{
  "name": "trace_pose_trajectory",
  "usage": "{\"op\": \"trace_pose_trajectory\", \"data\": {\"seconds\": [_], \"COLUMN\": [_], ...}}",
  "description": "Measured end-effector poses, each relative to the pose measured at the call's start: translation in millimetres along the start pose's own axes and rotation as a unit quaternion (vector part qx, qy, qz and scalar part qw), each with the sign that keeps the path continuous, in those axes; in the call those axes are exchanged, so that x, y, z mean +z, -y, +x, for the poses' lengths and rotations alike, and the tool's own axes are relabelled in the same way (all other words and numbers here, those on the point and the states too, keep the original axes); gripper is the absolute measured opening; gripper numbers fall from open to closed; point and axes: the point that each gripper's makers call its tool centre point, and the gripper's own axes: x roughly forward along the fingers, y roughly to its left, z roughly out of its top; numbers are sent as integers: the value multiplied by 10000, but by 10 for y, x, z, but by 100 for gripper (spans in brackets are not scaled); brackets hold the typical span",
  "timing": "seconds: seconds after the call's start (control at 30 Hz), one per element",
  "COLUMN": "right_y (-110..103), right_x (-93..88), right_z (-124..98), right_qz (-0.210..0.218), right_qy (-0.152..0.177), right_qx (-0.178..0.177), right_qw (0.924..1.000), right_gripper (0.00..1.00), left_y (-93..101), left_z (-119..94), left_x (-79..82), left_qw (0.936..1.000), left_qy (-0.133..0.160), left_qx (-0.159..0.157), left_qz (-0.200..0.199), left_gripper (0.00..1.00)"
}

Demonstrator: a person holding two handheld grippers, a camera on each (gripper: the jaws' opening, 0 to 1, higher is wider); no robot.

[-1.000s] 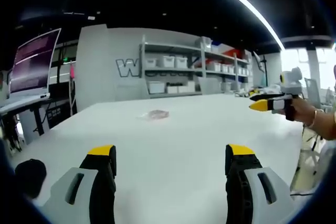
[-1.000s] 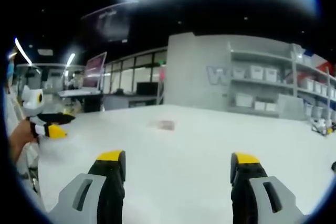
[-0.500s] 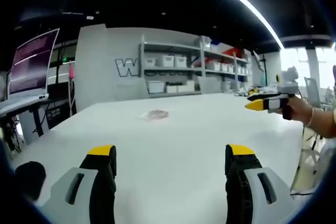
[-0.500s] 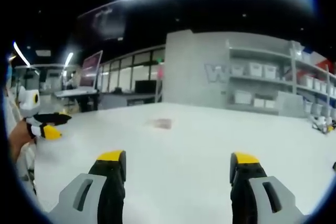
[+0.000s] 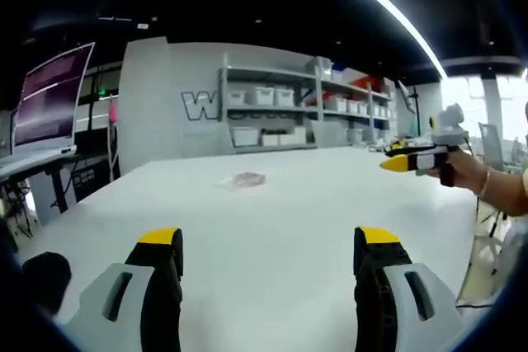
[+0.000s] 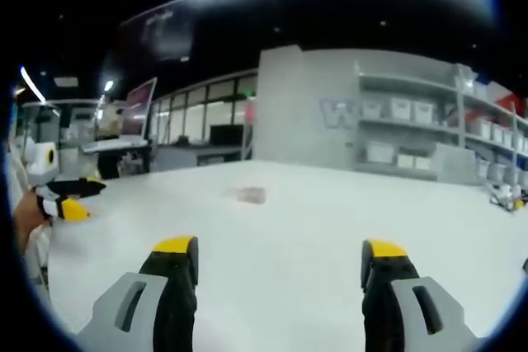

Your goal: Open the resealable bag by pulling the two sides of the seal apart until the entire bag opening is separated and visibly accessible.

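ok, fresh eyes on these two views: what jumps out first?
The wide white table, bare but for one small clear resealable bag lying flat far out on it. Near each view's bottom, yellow-tipped black jaws stand apart; the right gripper enters the left gripper view from the right, over the table.

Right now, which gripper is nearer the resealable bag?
Cannot tell: about level. The bag lies far ahead on the table; left gripper and right gripper both hang open, well short of it.

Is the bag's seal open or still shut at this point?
Cannot tell. The bag lies flat, far off on the table, too small to show its seal. Both hand-held grippers are open and well short of it.
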Motion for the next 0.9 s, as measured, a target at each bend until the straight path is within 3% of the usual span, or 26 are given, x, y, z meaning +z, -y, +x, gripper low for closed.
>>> {"op": "trace_pose_trajectory", "data": {"seconds": [0.9], "right_y": [-24], "right_x": [91], "right_z": [210], "right_qz": [14], "right_qy": [-93], "right_qx": [-1], "right_qw": [10000], "right_gripper": [81], "left_y": [36], "left_z": [-11], "left_x": [-49], "left_qw": [9999], "left_qy": [-18], "left_qx": [-80], "left_qz": [-57], "left_gripper": [83]}}
